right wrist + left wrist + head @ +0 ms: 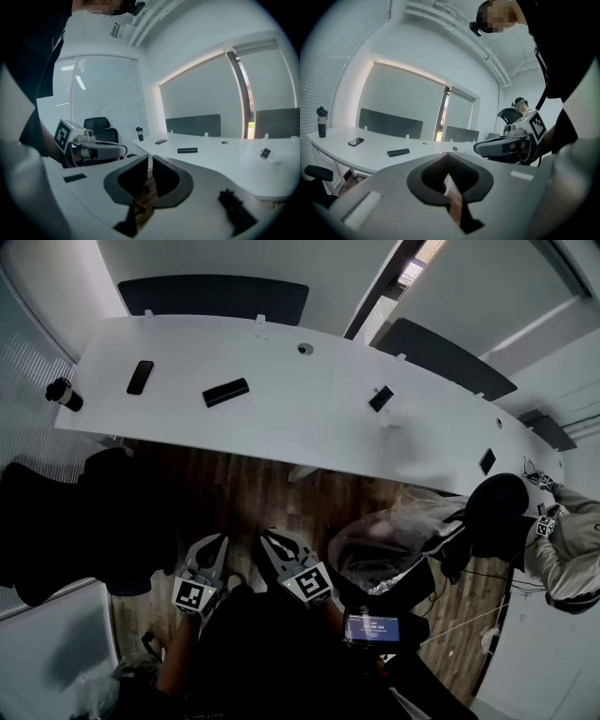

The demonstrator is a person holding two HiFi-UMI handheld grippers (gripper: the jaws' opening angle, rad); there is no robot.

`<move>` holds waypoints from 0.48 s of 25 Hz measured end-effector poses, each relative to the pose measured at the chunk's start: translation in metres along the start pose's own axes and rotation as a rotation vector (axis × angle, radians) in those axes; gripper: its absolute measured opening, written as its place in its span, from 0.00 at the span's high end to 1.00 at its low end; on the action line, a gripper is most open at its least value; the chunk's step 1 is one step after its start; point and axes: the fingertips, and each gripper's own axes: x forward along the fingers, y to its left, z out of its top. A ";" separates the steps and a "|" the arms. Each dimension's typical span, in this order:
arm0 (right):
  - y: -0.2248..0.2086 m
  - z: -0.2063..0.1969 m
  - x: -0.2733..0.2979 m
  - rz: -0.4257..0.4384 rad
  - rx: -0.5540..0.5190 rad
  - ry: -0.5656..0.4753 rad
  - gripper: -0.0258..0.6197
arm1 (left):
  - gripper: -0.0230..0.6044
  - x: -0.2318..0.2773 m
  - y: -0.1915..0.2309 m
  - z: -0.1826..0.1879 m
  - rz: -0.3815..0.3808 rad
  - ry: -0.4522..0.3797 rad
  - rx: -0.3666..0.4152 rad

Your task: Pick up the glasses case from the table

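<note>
Lying flat, glasses case lengthwise along table

White table — long, curved, well ahead of both grippers. On it, left of the left gripper: bottle, phone. Ahead: case. Right of the right gripper — small black object; farther right, dark item.
</note>
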 end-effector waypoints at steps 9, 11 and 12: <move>-0.070 -0.007 0.000 0.005 0.069 0.012 0.92 | 0.96 0.065 -0.002 0.010 0.047 0.056 0.012; -0.078 -0.009 0.006 0.016 0.090 0.012 0.92 | 0.96 0.073 0.005 0.010 0.074 0.059 -0.017; -0.080 -0.009 0.008 0.020 0.102 0.004 0.92 | 0.96 0.076 0.008 0.011 0.089 0.062 -0.031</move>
